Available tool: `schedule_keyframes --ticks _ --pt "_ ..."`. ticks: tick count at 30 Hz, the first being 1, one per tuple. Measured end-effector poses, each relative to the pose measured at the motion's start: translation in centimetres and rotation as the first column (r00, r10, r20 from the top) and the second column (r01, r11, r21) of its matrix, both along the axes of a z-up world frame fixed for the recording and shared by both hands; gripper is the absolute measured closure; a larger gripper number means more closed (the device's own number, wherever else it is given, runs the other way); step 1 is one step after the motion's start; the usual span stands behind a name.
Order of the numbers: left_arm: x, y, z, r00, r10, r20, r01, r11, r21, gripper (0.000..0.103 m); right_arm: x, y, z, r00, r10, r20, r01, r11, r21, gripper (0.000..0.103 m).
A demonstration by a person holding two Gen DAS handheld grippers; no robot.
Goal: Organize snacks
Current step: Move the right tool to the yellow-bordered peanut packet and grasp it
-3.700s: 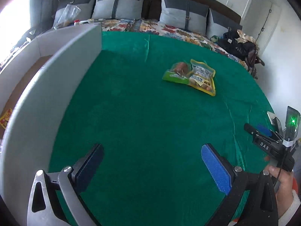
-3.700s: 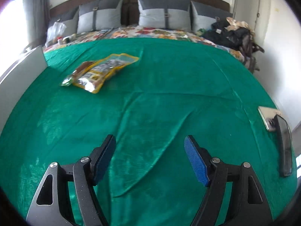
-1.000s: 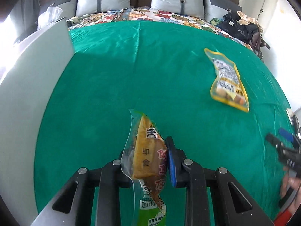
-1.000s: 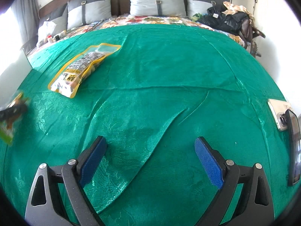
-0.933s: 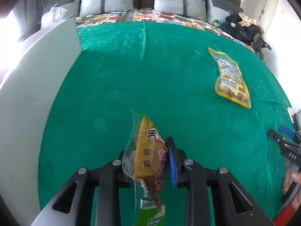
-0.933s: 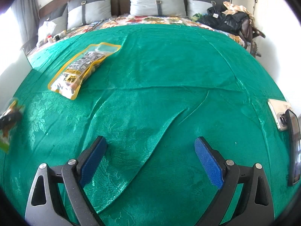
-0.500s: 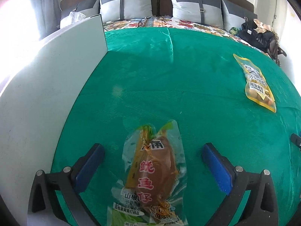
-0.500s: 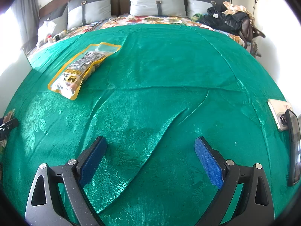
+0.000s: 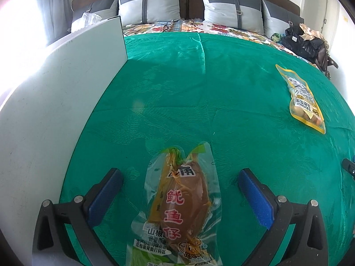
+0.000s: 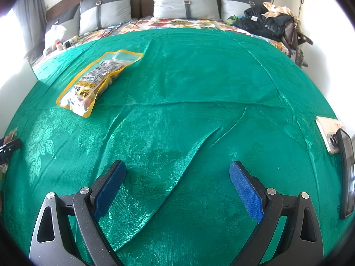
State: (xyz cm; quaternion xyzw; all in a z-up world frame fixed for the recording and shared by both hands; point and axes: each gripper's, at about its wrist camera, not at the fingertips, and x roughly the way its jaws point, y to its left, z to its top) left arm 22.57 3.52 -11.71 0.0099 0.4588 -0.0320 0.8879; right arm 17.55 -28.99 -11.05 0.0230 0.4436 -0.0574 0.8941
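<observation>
A clear snack pouch with an orange-brown filling and red characters (image 9: 179, 208) lies flat on the green bedspread (image 9: 188, 84). My left gripper (image 9: 179, 177) stands wide open around it, and neither blue pad touches it. A yellow-rimmed peanut pouch (image 9: 301, 102) lies farther off to the right, also seen from the right wrist as the yellow pouch (image 10: 97, 82) at upper left. My right gripper (image 10: 177, 173) is open over bare cloth with nothing between its fingers.
A tall white panel (image 9: 55, 93) walls off the left side, close to the dropped pouch. Grey pillows (image 9: 150, 6) line the headboard. A phone and a dark device (image 10: 335, 141) lie at the bed's right edge. Dark bags (image 10: 268, 24) sit at the far right corner.
My left gripper held the orange pouch upright a second ago. It has opened wide, and the pouch now lies flat on the cloth between the fingers. The right gripper has not moved.
</observation>
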Motion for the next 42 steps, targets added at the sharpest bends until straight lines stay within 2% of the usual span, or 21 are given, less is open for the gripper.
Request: schedule_keyframes --ticks 13,14,15,18,21,23,27,30,32,33,34,37,39,42 --pt "0.0 0.0 0.0 1.0 0.004 0.001 -0.004 1.0 0.001 0.0 0.1 0.0 -0.1 1.0 -0.009 -0.013 0.01 1.0 0.01 0.006" --pt "0.0 0.0 0.0 1.0 0.004 0.001 -0.004 1.0 0.001 0.0 0.4 -0.1 0.2 0.999 -0.044 -0.029 0.045 0.998 0.035 0.007" --pt "0.0 0.0 0.0 1.0 0.004 0.001 -0.004 1.0 0.001 0.0 0.7 -0.3 0.6 0.997 -0.07 -0.027 0.072 0.992 0.099 0.007" --pt "0.0 0.0 0.0 1.0 0.003 0.001 -0.003 1.0 0.001 0.0 3.1 0.5 2.4 0.997 -0.081 0.01 0.076 0.964 0.256 0.007" --pt "0.0 0.0 0.0 1.0 0.003 0.001 -0.003 1.0 0.001 0.0 8.4 2.3 2.6 0.997 -0.058 -0.046 0.071 0.93 0.362 0.008" --pt "0.0 0.0 0.0 1.0 0.003 0.001 -0.003 1.0 0.001 0.0 11.8 3.7 2.1 0.993 -0.057 -0.1 0.091 0.919 0.383 0.008" --pt "0.0 0.0 0.0 1.0 0.004 0.001 -0.004 1.0 0.001 0.0 16.6 7.4 1.1 0.983 -0.049 -0.179 0.103 0.947 0.304 0.008" --pt "0.0 0.0 0.0 1.0 0.004 0.001 -0.004 1.0 0.001 0.0 18.1 10.6 0.3 0.975 -0.005 -0.221 0.037 0.99 0.139 0.007" --pt "0.0 0.0 0.0 1.0 0.004 0.001 -0.004 1.0 0.001 0.0 17.8 11.2 0.2 0.976 0.025 -0.217 -0.013 0.998 0.059 0.013" --pt "0.0 0.0 0.0 1.0 0.004 0.001 -0.004 1.0 0.001 0.0 17.2 10.7 0.4 0.982 0.02 -0.189 -0.007 0.998 0.067 0.02" --pt "0.0 0.0 0.0 1.0 0.004 0.001 -0.004 1.0 0.001 0.0 16.3 9.8 0.6 0.987 0.007 -0.16 0.008 0.996 0.092 0.037" --pt "0.0 0.0 0.0 1.0 0.004 0.001 -0.004 1.0 0.002 0.0 13.9 7.4 1.1 0.986 0.014 -0.168 0.012 0.988 0.154 0.039" --pt "0.0 0.0 0.0 1.0 0.005 0.001 -0.005 1.0 0.003 0.0 11.6 6.6 1.9 0.986 0.068 -0.155 -0.042 0.985 0.165 0.039" --pt "-0.1 0.0 0.0 1.0 0.006 0.001 -0.006 1.0 0.004 0.0 6.3 6.3 3.2 0.981 0.161 -0.111 -0.146 0.981 0.129 0.039"
